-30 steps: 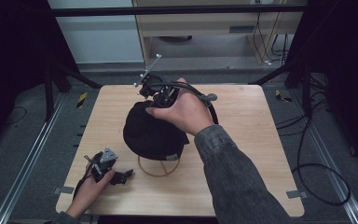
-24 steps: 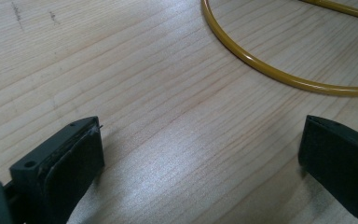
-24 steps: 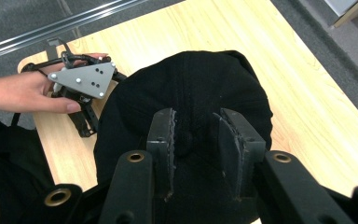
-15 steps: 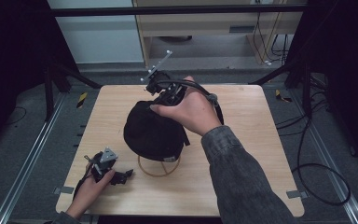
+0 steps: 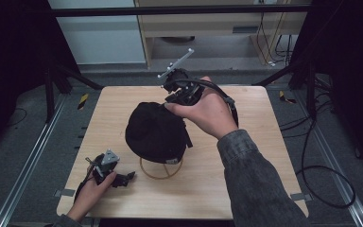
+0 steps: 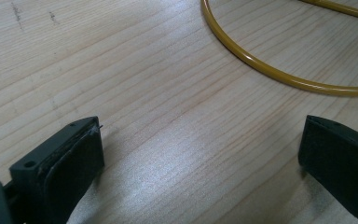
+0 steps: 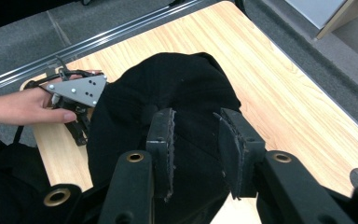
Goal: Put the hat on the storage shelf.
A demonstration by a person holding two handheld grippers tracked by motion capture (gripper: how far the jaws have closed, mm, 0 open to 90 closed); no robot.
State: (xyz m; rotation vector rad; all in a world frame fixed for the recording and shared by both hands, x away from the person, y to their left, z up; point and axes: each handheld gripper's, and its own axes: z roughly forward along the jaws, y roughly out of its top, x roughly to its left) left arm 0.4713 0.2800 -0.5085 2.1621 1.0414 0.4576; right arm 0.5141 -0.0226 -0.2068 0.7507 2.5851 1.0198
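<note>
The right gripper (image 7: pixel 193 149) holds its fingers a little apart over the black cap (image 5: pixel 156 132), perhaps touching its crown. The left gripper (image 6: pixel 200 154) rests on the bench (image 6: pixel 158 93), fingers spread wide, yellow ring (image 6: pixel 279 74) just beyond.

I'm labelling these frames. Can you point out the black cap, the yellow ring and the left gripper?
Black cap (image 5: pixel 153 130), high view, on its crown.
Yellow ring (image 6: pixel 279 74), left gripper view, on the wire's near curve.
Left gripper (image 5: pixel 125 177), high view, between its open jaw tips.
</note>
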